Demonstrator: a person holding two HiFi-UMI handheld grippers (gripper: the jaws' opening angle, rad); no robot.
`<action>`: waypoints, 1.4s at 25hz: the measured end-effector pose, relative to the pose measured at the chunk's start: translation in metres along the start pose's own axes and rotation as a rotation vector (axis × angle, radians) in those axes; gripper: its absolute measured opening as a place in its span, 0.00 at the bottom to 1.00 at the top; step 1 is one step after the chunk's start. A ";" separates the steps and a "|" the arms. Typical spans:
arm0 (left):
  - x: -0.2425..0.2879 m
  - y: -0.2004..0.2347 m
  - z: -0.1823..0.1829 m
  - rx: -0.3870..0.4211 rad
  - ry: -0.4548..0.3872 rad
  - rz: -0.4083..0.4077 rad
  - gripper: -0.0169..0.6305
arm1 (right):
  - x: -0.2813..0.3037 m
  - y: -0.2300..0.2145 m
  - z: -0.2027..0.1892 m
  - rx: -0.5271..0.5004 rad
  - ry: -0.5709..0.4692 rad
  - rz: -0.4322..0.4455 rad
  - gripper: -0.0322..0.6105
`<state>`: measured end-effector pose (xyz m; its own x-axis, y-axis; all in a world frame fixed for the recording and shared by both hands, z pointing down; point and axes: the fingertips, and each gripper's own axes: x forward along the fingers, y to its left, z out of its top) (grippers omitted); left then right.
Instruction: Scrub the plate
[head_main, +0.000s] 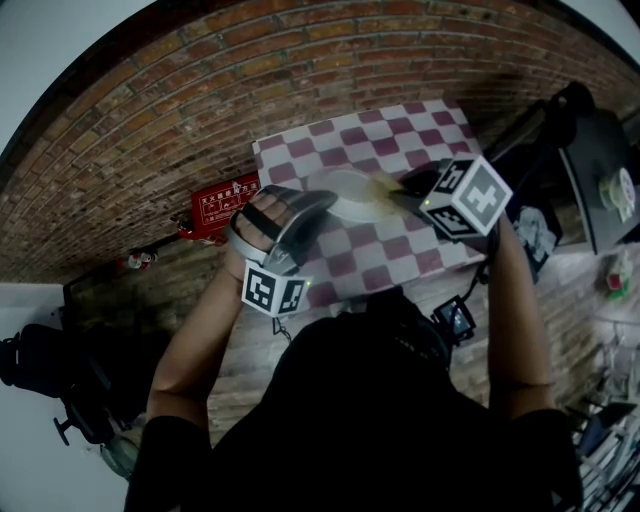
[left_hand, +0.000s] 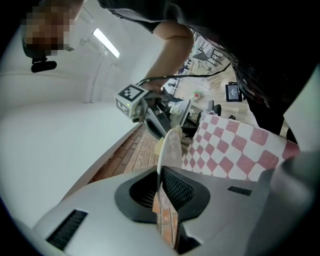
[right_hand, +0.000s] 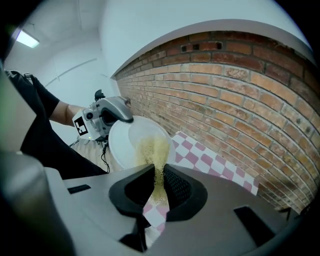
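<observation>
Clamping the plate's (right_hand: 125, 145) rim, the left gripper (left_hand: 161, 187) steadies it. The right gripper (right_hand: 159, 186) pinches a yellow scourer (right_hand: 154, 150) against its face, apparently mid-scrub; sweeping strokes probably come next.

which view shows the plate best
The right gripper view: the plate faces its camera behind the yellow scrubber. The left gripper view shows it only edge-on between the jaws. The head view shows it small, partly covered by the left hand-held gripper and right hand-held gripper.
</observation>
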<state>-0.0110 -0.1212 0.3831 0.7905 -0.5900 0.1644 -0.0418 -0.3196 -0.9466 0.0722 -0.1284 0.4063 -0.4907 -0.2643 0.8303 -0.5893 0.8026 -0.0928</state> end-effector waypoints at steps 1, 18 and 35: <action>-0.001 0.001 0.002 -0.001 -0.006 0.003 0.07 | 0.002 -0.006 -0.003 0.015 0.001 -0.011 0.13; -0.001 -0.004 0.026 0.009 -0.096 -0.028 0.07 | 0.036 -0.019 0.037 -0.040 -0.020 -0.055 0.13; -0.001 -0.011 0.007 0.012 -0.070 -0.040 0.07 | 0.010 0.021 0.035 -0.067 -0.046 0.008 0.13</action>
<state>-0.0071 -0.1123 0.3914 0.8323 -0.5234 0.1822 -0.0029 -0.3328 -0.9430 0.0330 -0.1325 0.3934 -0.5249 -0.2810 0.8034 -0.5416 0.8385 -0.0605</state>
